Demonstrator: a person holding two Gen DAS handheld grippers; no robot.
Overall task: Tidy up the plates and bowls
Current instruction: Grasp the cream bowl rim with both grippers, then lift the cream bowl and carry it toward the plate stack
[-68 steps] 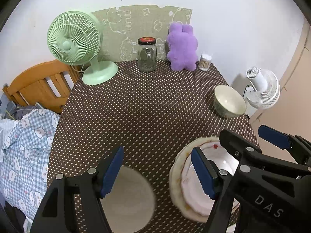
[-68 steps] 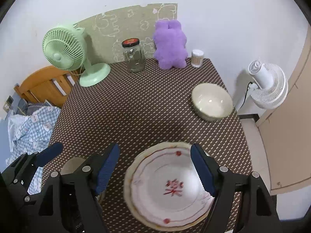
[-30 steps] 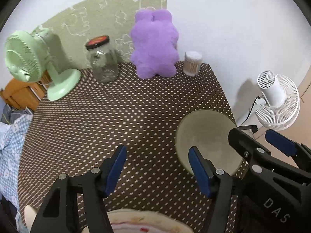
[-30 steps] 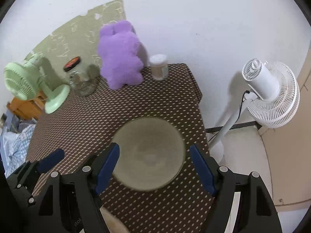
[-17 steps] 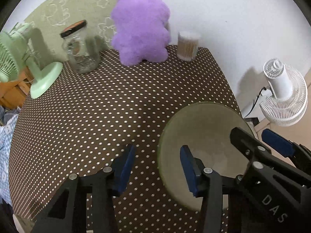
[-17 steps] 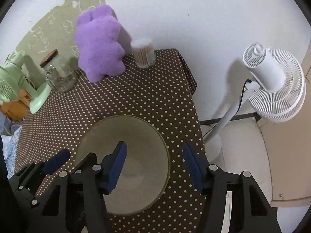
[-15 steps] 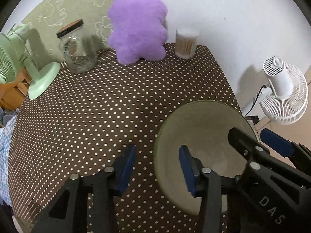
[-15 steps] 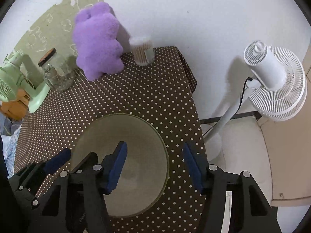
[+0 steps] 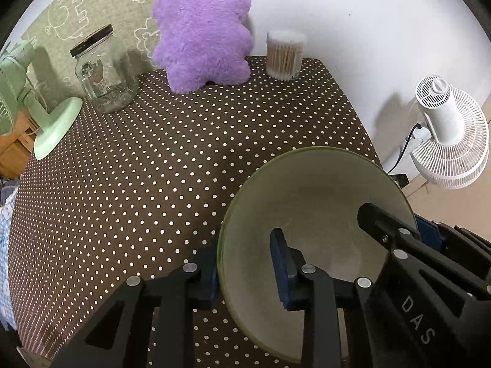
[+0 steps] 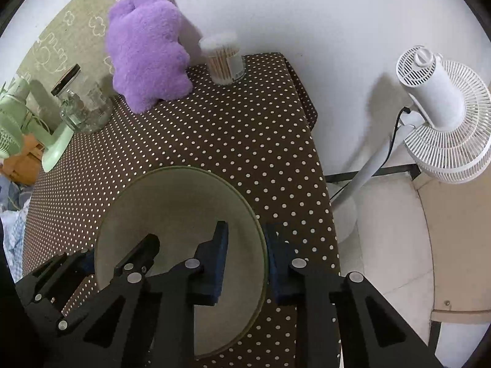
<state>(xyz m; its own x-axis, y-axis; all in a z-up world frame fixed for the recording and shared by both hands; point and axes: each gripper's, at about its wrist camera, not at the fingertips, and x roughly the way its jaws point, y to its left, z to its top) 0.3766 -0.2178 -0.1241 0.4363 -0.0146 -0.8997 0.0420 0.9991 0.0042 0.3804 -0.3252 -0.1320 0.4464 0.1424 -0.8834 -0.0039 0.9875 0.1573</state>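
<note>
A pale green-rimmed bowl [image 9: 316,202] sits near the right edge of the brown dotted tablecloth [image 9: 153,168]. My left gripper [image 9: 245,263] straddles the bowl's left rim, one blue pad outside and one inside, closed on it. My right gripper [image 10: 245,257] straddles the right rim of the bowl [image 10: 178,211] the same way, one pad inside and one outside. Each gripper's black body shows in the other's view. The plates are out of view.
A purple plush toy [image 9: 202,27], a glass jar [image 9: 101,70], a toothpick holder [image 9: 285,55] and a green fan's base [image 9: 55,128] stand along the back wall. A white floor fan [image 10: 438,116] stands past the table's right edge.
Both grippers moved from the plates to the bowl, came down over its opposite rims, and their jaws narrowed onto the rim walls.
</note>
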